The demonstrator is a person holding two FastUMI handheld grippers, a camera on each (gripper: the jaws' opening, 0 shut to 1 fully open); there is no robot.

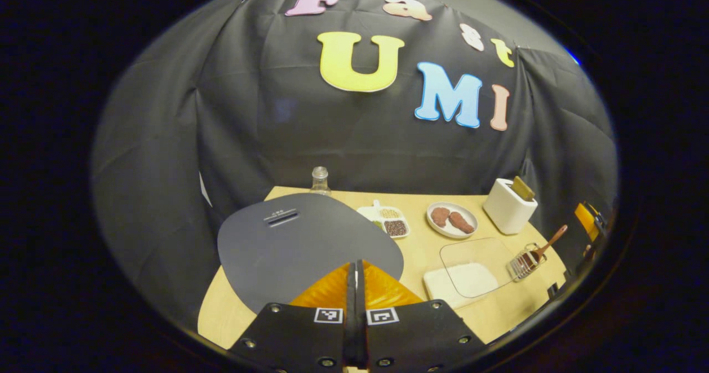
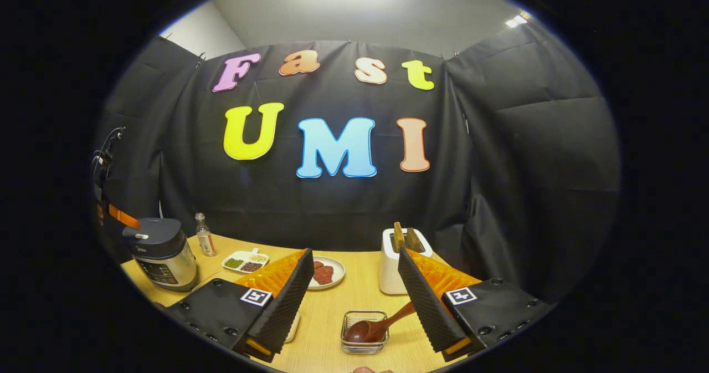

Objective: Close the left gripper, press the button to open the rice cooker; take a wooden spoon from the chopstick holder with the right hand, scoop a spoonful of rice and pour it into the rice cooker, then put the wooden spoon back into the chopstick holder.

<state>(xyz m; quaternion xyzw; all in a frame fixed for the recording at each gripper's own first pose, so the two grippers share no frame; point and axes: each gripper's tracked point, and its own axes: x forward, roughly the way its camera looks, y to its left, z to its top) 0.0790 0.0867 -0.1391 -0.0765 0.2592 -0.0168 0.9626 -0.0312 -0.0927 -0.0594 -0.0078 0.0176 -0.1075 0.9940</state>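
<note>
Dark grey, the closed lid of the rice cooker point(image 1: 299, 240) is lying directly beneath the left gripper point(image 1: 355, 284) in the left gripper view, whose fingers are pressing together, holding nothing. A wooden spoon point(image 1: 545, 246) is leaning in the wire chopstick holder point(image 1: 525, 262) beside a clear container of rice point(image 1: 471, 276) on the wooden surface point(image 1: 421, 240). In the right gripper view, the right gripper point(image 2: 354, 301) is spreading its fingers wide and empty above the wooden spoon point(image 2: 372, 328) in the chopstick holder point(image 2: 364, 332); the rice cooker point(image 2: 160, 254) is standing far left.
</note>
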